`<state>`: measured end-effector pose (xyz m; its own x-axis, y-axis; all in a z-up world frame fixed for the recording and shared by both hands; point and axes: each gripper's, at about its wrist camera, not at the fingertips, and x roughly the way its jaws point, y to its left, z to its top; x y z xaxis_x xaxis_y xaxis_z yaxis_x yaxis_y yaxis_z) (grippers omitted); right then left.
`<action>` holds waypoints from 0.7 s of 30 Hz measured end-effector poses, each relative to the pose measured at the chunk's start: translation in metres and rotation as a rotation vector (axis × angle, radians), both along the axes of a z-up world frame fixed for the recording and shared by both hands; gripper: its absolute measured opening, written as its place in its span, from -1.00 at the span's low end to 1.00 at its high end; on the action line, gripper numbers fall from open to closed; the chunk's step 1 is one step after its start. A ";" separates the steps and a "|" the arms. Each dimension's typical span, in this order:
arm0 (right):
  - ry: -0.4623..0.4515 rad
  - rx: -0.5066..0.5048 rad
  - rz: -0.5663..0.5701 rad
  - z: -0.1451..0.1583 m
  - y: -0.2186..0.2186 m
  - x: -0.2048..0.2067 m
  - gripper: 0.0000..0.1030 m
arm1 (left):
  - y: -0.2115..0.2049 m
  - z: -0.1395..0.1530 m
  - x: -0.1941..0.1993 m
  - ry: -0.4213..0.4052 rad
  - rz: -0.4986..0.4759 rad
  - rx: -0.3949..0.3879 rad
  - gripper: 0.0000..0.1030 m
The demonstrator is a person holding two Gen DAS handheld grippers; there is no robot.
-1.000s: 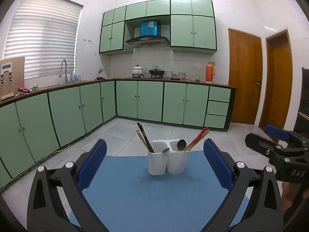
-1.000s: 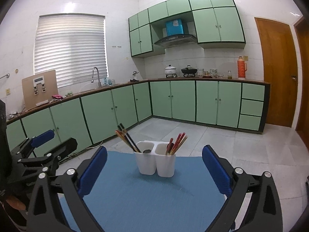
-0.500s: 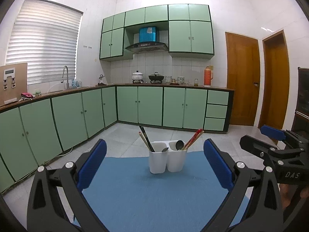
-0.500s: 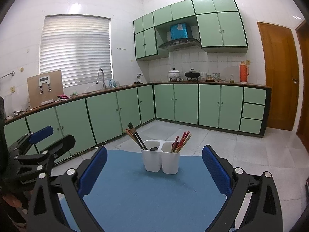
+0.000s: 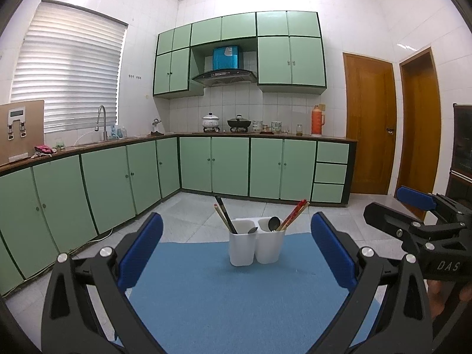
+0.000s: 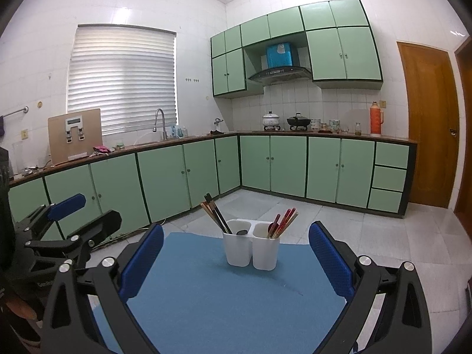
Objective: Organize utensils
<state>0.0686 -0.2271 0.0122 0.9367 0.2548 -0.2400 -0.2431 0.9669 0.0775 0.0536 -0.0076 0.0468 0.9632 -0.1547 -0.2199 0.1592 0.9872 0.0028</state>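
Observation:
A white two-compartment utensil holder [image 5: 256, 244] [image 6: 250, 246] stands at the far end of a blue mat [image 5: 236, 295] [image 6: 230, 298]. Its left compartment holds dark and wooden chopsticks [image 5: 223, 216] [image 6: 214, 214] and a spoon [image 5: 252, 230]. Its right compartment holds red chopsticks [image 5: 295, 214] [image 6: 284, 221] and a dark spoon [image 5: 274, 223]. My left gripper [image 5: 236, 247] is open and empty, well short of the holder. My right gripper [image 6: 236, 250] is open and empty, also short of the holder. Each gripper shows at the side of the other's view, the right one [image 5: 419, 224] and the left one [image 6: 67, 230].
The mat lies on a table in a kitchen. Green base cabinets [image 5: 230, 165] run along the back and left walls, with a sink tap [image 5: 101, 118], pots [image 5: 239, 124] and a red flask [image 5: 318, 119] on the counter. Wooden doors [image 5: 368, 124] stand at the right.
Both grippers have drawn back and tilted upward, so the holder sits lower and smaller in both views. Both stay open and empty.

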 end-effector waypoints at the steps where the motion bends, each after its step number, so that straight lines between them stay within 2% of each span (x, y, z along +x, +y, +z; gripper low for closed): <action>1: -0.001 0.000 0.000 0.000 0.000 0.000 0.88 | -0.001 0.000 0.000 0.000 0.000 0.001 0.89; 21: -0.003 0.001 0.002 -0.001 -0.002 -0.003 0.88 | 0.002 -0.002 0.001 0.003 -0.001 -0.001 0.89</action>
